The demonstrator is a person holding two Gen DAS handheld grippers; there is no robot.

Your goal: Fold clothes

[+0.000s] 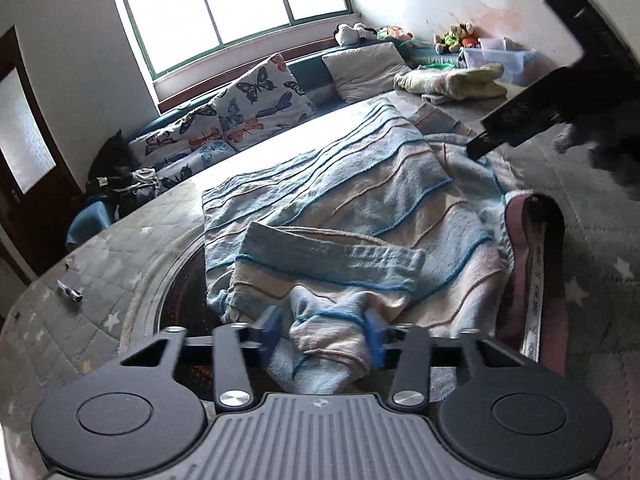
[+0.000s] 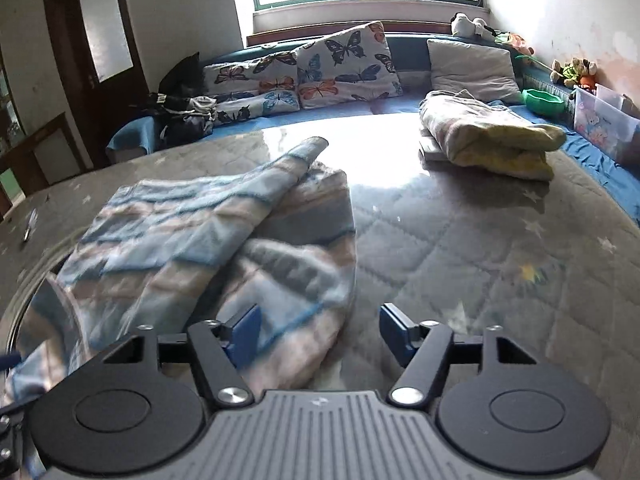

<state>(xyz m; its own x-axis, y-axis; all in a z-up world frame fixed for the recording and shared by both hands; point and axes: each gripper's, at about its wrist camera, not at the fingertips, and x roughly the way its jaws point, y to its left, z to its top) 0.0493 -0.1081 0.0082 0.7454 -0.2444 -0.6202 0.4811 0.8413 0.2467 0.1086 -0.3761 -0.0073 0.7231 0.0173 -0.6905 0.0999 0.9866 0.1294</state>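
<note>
A blue, beige and white striped knit garment [image 1: 340, 200] lies spread over the quilted grey table cover [image 1: 100, 272]. My left gripper [image 1: 323, 336] has a bunched end of this garment between its blue pads, gripped. A pink garment [image 1: 532, 280] lies beside it on the right. In the right wrist view the striped garment [image 2: 208, 248] lies partly folded at left. My right gripper [image 2: 320, 334] is open and empty, its left pad over the garment's edge. The right gripper also shows in the left wrist view [image 1: 568, 80], raised at upper right.
A folded yellow and beige blanket [image 2: 488, 136] lies at the table's far right. Butterfly cushions [image 2: 320, 68] and a grey cushion [image 2: 472, 68] line a blue bench under the window. Plastic boxes [image 2: 604, 120] and soft toys stand at the right. A small metal object [image 1: 70, 290] lies at left.
</note>
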